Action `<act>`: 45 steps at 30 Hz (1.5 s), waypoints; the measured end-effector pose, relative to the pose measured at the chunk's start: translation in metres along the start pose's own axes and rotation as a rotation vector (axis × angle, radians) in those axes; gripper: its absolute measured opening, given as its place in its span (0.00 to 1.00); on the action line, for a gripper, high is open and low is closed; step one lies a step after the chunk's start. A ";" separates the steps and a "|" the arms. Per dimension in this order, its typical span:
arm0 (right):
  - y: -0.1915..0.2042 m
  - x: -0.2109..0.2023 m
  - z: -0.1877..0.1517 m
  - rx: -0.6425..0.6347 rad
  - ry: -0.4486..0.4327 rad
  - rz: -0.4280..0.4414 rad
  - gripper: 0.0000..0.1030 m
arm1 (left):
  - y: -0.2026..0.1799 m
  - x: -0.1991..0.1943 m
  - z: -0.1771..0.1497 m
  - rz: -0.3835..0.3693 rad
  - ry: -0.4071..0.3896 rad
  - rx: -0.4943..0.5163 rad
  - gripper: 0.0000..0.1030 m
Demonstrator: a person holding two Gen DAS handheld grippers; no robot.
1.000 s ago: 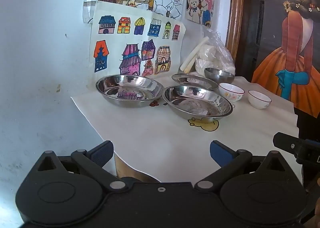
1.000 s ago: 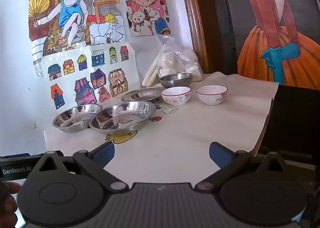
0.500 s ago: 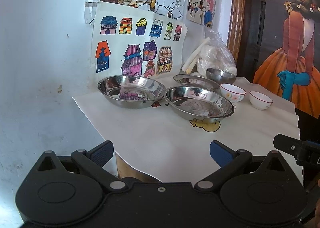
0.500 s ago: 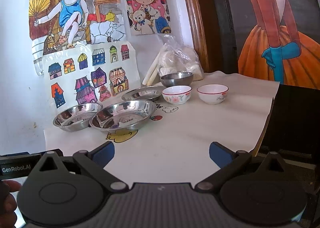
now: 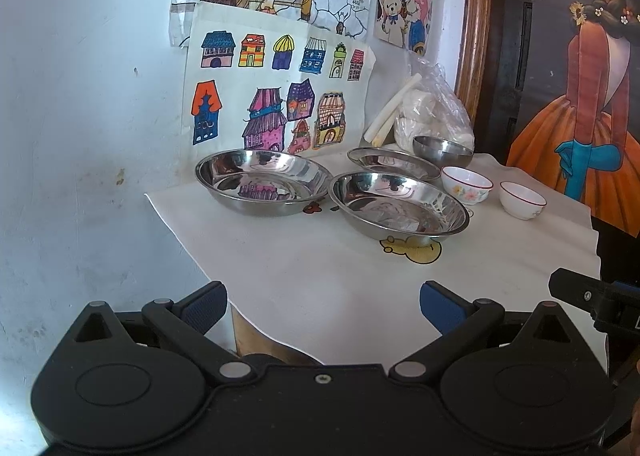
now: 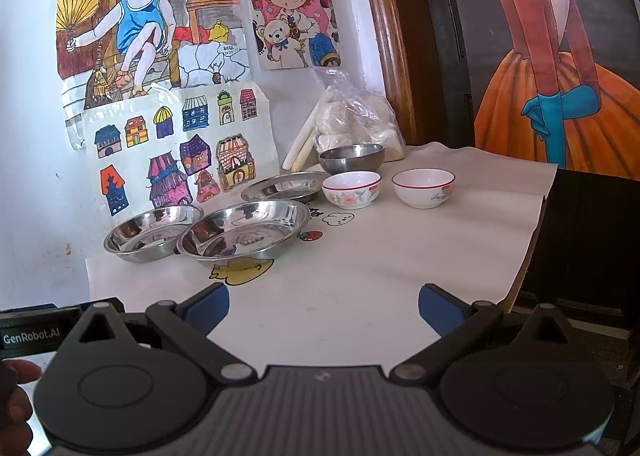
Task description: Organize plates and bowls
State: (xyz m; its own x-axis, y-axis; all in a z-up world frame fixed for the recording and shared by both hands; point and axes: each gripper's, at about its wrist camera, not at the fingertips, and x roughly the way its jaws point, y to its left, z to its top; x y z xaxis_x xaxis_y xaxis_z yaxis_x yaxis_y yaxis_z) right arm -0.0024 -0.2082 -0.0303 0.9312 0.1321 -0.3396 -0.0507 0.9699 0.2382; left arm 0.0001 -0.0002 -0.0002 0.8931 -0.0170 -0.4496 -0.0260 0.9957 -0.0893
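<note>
Both tools are in my view at the near edge of the table point(image 5: 320, 280), over the white cloth and well short of the dishes. My left gripper point(image 5: 323, 302) has its jaws spread wide with nothing between them; my right gripper point(image 6: 323, 302) is likewise wide and empty.

Nothing is stacked yet. Three steel plates sit toward the wall: the left plate point(image 5: 262, 180), the near plate point(image 5: 400, 206) just beside it with rims almost touching, and the far plate point(image 5: 394, 163) behind. A steel bowl point(image 6: 352, 157) stands at the back by a plastic bag point(image 6: 352, 116). A flowered bowl point(image 6: 351, 189) and a red-rimmed bowl point(image 6: 424, 187) stand apart to the right.

Risks, in my judgement:
- The steel rims are thin and polished; a shallow bite could slip and drop a plate.
- The left and near plates sit so close that a finger lowered between them may shove one.
- The cloth lies loose and overhangs the edge; dragging a dish could pull it and shift everything.
- The ceramic bowls could chip if knocked together.
</note>
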 end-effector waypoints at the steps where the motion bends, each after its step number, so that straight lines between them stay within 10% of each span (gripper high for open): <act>1: 0.000 0.000 0.000 0.000 0.000 0.000 1.00 | 0.000 0.000 0.000 0.000 0.000 0.000 0.99; 45: -0.002 0.000 -0.001 0.007 0.007 -0.001 1.00 | -0.001 0.004 -0.003 0.008 0.018 0.007 0.99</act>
State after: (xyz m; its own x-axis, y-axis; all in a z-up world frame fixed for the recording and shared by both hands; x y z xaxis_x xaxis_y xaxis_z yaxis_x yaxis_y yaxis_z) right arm -0.0025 -0.2097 -0.0316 0.9287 0.1329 -0.3461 -0.0476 0.9685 0.2444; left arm 0.0022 -0.0012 -0.0040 0.8846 -0.0109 -0.4662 -0.0296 0.9964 -0.0794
